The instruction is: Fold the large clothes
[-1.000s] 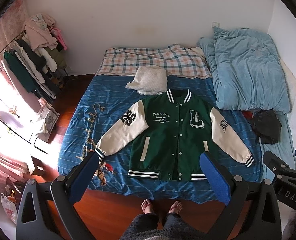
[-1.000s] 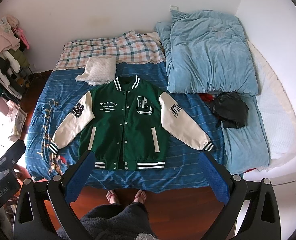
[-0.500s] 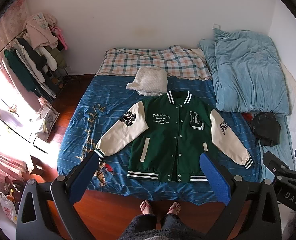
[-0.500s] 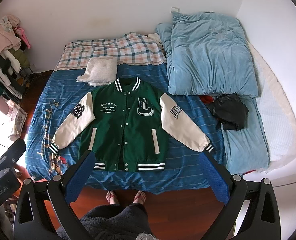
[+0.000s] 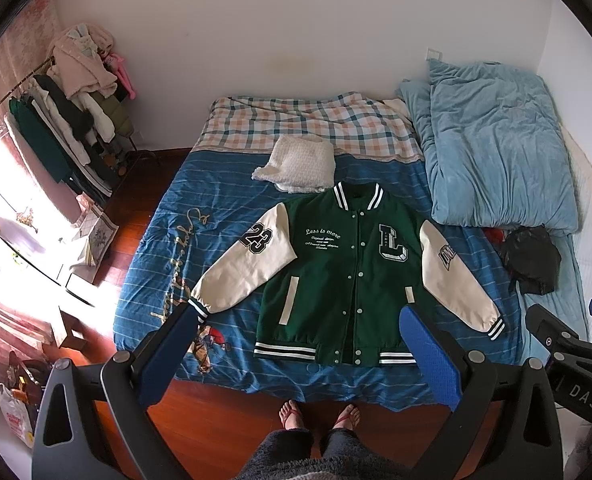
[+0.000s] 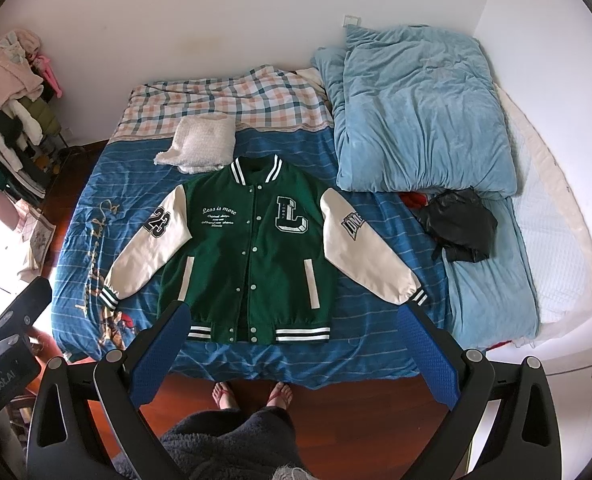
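A green varsity jacket with cream sleeves lies flat and face up on the blue bed, sleeves spread out; it also shows in the right wrist view. My left gripper is open and empty, held high above the jacket's hem at the foot of the bed. My right gripper is open and empty, likewise high above the hem. Neither touches the jacket.
A white folded cloth lies beyond the collar. A light blue duvet and a black garment are on the right. A clothes rack stands at the left. The person's feet are on the wooden floor.
Both views have shifted slightly, the jacket drifting a little lower and left in frame. The grippers stay open and the jacket has not moved.
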The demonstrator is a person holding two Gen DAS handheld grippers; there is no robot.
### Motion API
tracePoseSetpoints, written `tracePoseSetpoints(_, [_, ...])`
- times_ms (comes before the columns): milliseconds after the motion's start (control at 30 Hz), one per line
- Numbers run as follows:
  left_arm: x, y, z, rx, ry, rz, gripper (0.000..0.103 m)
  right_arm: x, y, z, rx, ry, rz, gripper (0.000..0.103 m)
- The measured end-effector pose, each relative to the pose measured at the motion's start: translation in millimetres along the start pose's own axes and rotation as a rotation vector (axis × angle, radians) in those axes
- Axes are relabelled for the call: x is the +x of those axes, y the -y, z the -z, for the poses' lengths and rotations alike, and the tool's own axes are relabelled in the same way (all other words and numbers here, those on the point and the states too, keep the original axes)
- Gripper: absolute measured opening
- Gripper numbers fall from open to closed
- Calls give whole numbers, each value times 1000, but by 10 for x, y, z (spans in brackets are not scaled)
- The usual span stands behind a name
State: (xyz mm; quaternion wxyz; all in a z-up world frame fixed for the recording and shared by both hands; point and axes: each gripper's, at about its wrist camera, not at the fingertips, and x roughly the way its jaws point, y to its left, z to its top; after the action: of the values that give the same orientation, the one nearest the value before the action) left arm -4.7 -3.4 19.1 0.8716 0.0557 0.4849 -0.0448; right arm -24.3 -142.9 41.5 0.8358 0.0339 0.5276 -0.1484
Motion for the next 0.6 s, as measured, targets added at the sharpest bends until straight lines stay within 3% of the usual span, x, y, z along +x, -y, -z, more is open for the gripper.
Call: tracePoseSetpoints(600, [4,21,-109,-6,5,3,103,-21,-17,-64,-4,4,2,103])
